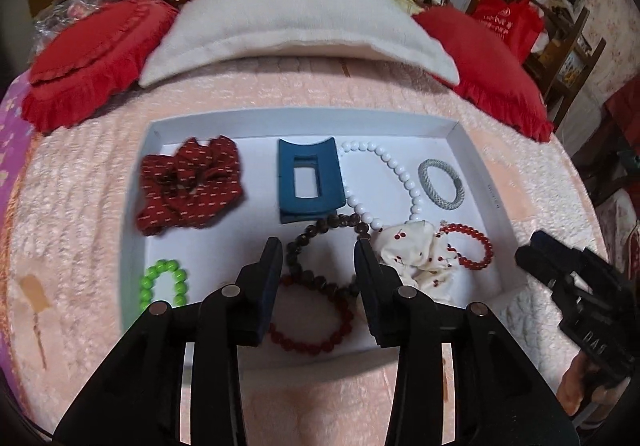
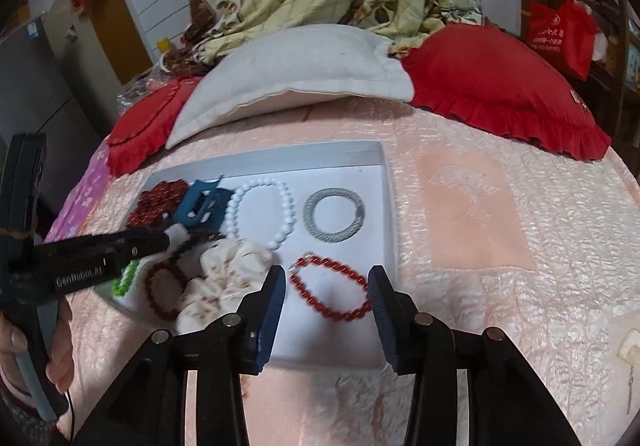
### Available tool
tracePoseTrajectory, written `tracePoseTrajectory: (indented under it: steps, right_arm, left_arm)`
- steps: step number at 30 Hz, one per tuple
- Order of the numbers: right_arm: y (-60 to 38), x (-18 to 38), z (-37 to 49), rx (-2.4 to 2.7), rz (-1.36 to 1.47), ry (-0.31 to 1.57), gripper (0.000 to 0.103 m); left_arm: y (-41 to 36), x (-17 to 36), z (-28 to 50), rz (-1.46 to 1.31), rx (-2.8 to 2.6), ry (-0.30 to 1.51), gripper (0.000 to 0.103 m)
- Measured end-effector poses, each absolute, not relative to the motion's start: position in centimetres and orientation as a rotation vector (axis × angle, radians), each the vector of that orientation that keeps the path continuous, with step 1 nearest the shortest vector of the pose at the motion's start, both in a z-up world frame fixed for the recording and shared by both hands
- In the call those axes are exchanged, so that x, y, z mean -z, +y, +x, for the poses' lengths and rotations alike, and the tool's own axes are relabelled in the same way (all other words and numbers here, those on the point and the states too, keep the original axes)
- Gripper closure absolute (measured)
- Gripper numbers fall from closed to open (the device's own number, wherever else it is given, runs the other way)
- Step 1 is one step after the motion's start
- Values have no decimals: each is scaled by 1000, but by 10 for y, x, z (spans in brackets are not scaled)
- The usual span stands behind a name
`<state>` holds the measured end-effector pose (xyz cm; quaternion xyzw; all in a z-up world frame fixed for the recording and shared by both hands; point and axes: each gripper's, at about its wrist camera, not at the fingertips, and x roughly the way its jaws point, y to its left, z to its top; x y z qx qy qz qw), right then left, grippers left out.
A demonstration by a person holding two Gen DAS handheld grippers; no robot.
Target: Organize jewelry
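Jewelry lies loose in a shallow white tray (image 1: pixel 460 126) on the pink bedspread (image 2: pixel 480 230), and both claws hang over the tray's near edge, released and empty. The left gripper (image 1: pixel 318 246) has its jaws apart, straddling a dark brown bead bracelet (image 1: pixel 304 242), with a dark red bead bracelet (image 1: pixel 312 314) just nearer than that. The right gripper (image 2: pixel 326 278) stands with jaws parted to either side of a bright red bracelet (image 2: pixel 330 288) in the tray's near right corner.

The risk, as I judge it, is tangling. The brown bracelet touches the red one and a white bead necklace (image 1: pixel 384 174), so a pinch there could lift or drag two strands at once. Round beads may also roll out of flat pads. The cherry-print scrunchie (image 1: pixel 412 250) lies just beside the left claw's right finger and partly over the bright red bracelet, so cloth may get caught. The two grippers work close together and could collide.

Farther into the tray from the claws sit a blue hair clip (image 1: pixel 308 182), a red scrunchie (image 1: pixel 188 186), a grey bangle (image 1: pixel 442 184) and, at the near left, green beads (image 1: pixel 164 282). Nothing is sorted into groups yet.
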<state>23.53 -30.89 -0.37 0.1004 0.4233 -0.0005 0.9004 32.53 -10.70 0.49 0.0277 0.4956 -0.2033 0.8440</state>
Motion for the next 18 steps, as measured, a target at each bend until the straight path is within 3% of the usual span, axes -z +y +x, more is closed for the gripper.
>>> tracePoseTrajectory:
  steps: [7, 18]
  right_arm:
    - [-252, 1, 220, -118, 137, 873, 62]
    - [-180, 10, 202, -189, 94, 882, 62]
  left_arm:
    - [-47, -36, 264, 61, 258, 935, 65]
    - [21, -38, 169, -73, 49, 834, 60]
